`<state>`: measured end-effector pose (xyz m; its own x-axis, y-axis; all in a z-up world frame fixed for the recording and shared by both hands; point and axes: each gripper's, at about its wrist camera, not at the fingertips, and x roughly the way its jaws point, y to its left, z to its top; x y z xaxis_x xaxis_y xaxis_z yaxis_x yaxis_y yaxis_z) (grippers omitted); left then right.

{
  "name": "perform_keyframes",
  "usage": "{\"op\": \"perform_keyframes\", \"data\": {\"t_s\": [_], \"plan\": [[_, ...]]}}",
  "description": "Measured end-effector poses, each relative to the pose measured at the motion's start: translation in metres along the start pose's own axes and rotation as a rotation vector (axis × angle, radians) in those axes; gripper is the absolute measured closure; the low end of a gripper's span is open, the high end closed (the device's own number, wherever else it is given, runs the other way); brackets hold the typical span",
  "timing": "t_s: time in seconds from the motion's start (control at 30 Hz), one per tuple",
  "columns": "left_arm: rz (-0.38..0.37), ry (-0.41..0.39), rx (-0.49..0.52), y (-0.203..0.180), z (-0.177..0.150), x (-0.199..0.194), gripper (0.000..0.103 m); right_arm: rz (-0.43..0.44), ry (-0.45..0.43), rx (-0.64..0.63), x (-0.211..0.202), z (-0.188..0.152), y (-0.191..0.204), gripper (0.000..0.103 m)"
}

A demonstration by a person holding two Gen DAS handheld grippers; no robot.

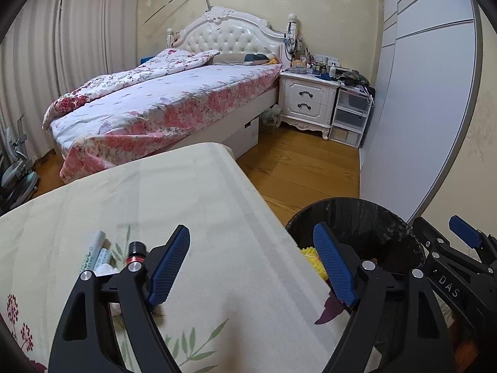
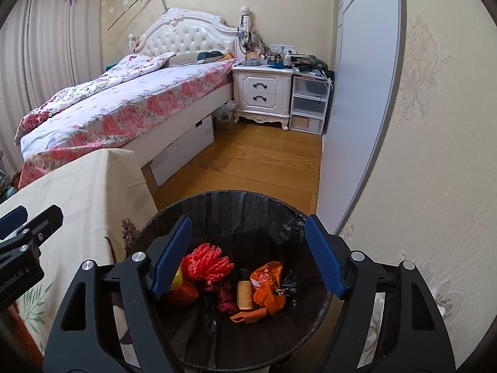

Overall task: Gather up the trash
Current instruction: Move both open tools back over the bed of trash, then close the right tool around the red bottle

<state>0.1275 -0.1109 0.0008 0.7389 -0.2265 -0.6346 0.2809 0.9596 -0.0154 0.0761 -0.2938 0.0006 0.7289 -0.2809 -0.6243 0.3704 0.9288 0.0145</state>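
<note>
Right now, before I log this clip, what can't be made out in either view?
- Items on the table, left wrist view: the white tubes and the red-ringed black cap are partly covered by the left claw.
- Bin contents, left wrist view: mostly hidden by the same claw and the bin's rim.
- Nightstand clutter, both views: too small to identify.

The left gripper's arm (image 1: 136, 283) covers most of the pens (image 1: 99, 250) and little bottle (image 1: 136, 250) on the table, and the nightstand clutter (image 1: 323, 65) is too tiny to make out.
</note>
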Motion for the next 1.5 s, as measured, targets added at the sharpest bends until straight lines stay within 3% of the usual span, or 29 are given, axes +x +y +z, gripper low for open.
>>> {"op": "perform_keyframes", "data": {"t_s": [0.27, 0.73, 0.93, 1.27, 1.5], "plan": [[0.084, -0.004, -0.058, 0.051, -0.009, -0.028, 0.024, 0.091, 0.017, -0.045, -0.007, -0.003, 0.035, 0.03], [0.267, 0.013, -0.188, 0.152, -0.042, -0.062, 0.024, 0.291, 0.08, -0.183, -0.017, -0.015, 0.134, 0.03], [0.327, 0.045, -0.244, 0.191, -0.057, -0.064, 0.024, 0.359, 0.11, -0.254, -0.016, -0.02, 0.18, 0.036], [0.347, 0.066, -0.284, 0.217, -0.072, -0.068, 0.024, 0.405, 0.149, -0.333, -0.01, -0.023, 0.229, 0.043], [0.331, 0.073, -0.279, 0.218, -0.072, -0.061, 0.024, 0.405, 0.18, -0.364, -0.002, -0.026, 0.242, 0.055]]}}
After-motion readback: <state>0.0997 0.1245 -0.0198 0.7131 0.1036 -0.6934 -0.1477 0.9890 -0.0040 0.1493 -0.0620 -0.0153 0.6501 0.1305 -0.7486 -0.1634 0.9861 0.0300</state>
